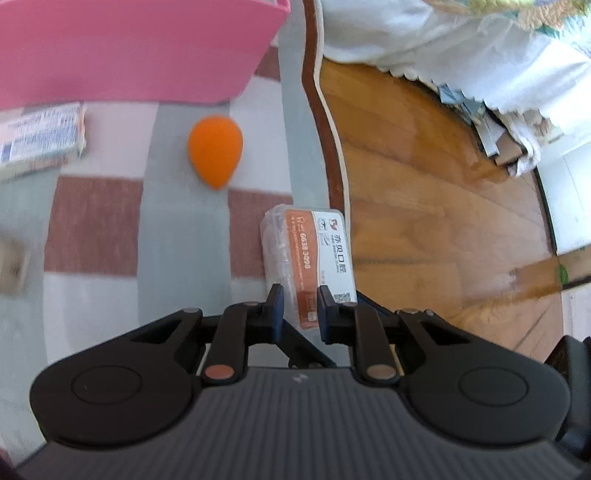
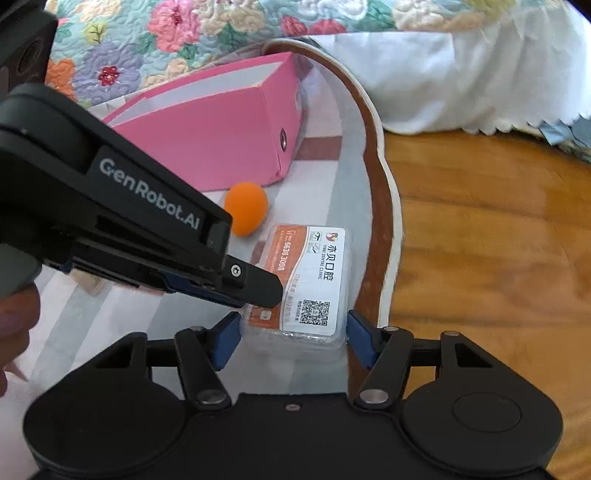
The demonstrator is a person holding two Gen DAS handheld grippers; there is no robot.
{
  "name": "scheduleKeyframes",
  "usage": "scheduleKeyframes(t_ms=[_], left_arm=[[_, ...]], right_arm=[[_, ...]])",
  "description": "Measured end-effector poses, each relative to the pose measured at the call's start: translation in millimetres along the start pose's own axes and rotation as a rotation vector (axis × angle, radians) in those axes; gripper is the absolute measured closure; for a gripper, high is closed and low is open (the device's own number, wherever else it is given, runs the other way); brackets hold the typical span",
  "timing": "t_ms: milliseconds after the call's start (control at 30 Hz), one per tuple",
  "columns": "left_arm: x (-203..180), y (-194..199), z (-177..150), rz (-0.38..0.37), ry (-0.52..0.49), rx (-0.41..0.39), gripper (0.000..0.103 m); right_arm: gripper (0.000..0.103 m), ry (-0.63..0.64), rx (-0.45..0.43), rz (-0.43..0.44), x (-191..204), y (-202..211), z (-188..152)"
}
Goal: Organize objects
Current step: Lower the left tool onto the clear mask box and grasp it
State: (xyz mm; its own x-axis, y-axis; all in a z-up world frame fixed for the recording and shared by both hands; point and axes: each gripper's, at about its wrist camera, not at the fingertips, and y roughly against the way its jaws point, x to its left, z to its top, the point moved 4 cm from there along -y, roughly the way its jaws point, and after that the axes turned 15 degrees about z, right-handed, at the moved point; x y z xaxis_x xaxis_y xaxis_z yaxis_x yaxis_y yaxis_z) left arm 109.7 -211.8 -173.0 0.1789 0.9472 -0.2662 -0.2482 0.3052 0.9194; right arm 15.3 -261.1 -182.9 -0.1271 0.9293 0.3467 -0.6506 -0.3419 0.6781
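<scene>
Lying at the table's edge, the clear dental-clinic packet (image 2: 308, 284) sits between the right gripper's (image 2: 293, 338) spread fingers while the left gripper (image 1: 301, 308) nips its near end, the orange sponge (image 1: 215, 149) and medicine carton (image 1: 38, 138) remain out, and the pink box's (image 2: 207, 133) contents are hidden.

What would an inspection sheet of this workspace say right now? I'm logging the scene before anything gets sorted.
Surface: checked cloth on a table edged in brown trim.
Job's things: clear packet with orange-white label near the edge; orange sponge; pink box behind it.
Clutter: printed carton at left.
Grippers: left gripper fingers straddle the packet's end, whether gripping unclear; right gripper open, fingers either side of the packet.
Cables: nothing seen.
Surroundings: wooden floor, floral quilt, white cloth.
</scene>
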Motion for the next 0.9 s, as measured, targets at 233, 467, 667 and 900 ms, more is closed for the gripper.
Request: scheduleKeyframes(t_ms=[233, 467, 667, 900], left_arm=[[1, -3, -15, -0.005, 0.013, -0.047, 0.074], [7, -16, -12, -0.065, 0.064, -0.073, 0.056], [11, -20, -5, -0.089, 0.101, -0.094, 0.058], [20, 4, -10, -0.113, 0.109, -0.076, 0.068]], right_arm=[[0.035, 0.019, 0.012, 0.034, 1, 3, -10], [0.034, 0.053, 0.024, -0.019, 3, -11, -9], [0.034, 0.058, 0.013, -0.028, -1, -18, -1], [0.036, -0.057, 0.048, 0.006, 1, -6, 9]])
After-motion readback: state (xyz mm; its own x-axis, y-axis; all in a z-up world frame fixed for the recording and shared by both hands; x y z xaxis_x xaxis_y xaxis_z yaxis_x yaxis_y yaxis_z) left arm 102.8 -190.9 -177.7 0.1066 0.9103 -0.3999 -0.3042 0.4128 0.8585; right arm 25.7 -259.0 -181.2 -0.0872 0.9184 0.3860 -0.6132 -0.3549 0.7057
